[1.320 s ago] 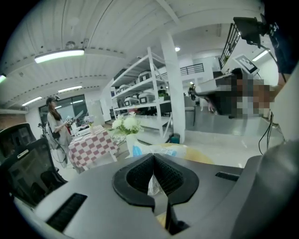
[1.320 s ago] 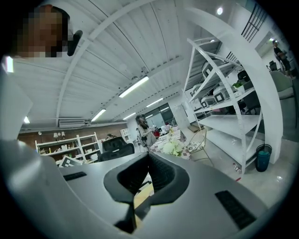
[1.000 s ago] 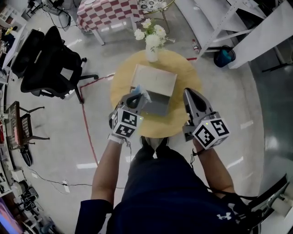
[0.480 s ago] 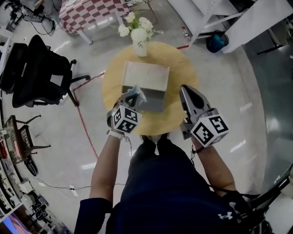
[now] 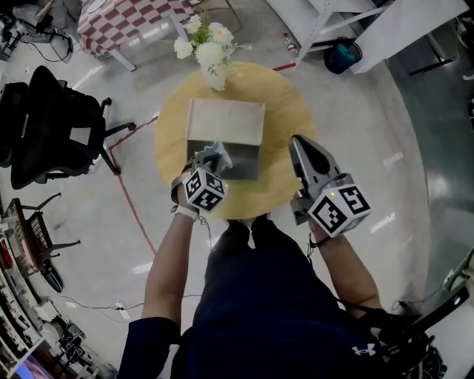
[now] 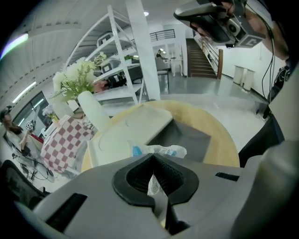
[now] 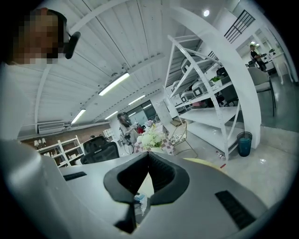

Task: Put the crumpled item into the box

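Observation:
An open box stands on the round yellow table (image 5: 285, 111), with its white lid (image 5: 226, 121) folded back and its grey inside (image 5: 241, 159) towards me. My left gripper (image 5: 210, 157) is shut on the crumpled item (image 5: 217, 150), a white wrapper with blue print, and holds it over the box's near left corner. In the left gripper view the crumpled item (image 6: 156, 150) sticks out past the gripper (image 6: 152, 158), above the grey inside (image 6: 184, 137). My right gripper (image 5: 300, 144) hovers over the table's right side, jaws shut and empty (image 7: 147, 154).
A white vase of flowers (image 5: 209, 59) stands at the table's far edge, just behind the lid. A black office chair (image 5: 52, 126), a red cable on the floor (image 5: 127, 198), a checkered table (image 5: 122, 18), white shelving (image 5: 326, 26) and a blue bin (image 5: 342, 55) surround the table.
The head view has drifted, so the table sits further left and higher. My left gripper with the crumpled item has edged a little further over the box's near left corner. The right gripper keeps its place.

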The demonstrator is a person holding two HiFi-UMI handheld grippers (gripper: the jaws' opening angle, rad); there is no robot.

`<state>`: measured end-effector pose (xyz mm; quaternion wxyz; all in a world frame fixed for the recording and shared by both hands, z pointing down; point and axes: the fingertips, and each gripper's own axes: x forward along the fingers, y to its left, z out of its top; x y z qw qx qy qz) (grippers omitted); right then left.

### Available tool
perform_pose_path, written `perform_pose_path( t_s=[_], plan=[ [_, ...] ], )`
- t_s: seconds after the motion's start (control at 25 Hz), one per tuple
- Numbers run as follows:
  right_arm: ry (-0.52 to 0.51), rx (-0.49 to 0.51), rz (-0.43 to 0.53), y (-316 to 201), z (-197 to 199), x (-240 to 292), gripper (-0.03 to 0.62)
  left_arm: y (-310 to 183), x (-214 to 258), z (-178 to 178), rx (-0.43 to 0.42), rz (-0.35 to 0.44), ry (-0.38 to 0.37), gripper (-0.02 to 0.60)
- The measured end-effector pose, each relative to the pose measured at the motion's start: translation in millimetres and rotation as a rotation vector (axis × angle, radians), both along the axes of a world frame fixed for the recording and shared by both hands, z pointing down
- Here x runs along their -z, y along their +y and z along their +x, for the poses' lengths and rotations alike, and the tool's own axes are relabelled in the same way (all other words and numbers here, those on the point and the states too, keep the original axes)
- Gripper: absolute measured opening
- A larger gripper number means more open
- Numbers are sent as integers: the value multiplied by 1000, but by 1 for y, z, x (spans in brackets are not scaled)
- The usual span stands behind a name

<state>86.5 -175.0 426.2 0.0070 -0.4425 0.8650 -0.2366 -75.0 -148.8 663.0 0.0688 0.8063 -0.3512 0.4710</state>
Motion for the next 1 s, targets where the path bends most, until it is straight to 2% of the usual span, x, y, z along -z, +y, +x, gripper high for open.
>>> perform_pose_path(
  t_s=[0.4,0.6,1.0],
  plan=[
    [6,-9,-21,-3,2,-11,2,-2,-41,7,-71,-96,-84,18],
    [12,-36,-29,-6,7,-13,2,0,-55,8,-96,-150,-96,18],
    [13,-58,-37,-6,9,-16,2,-4,-65,10,-92,-177,-83,18]
  ],
)
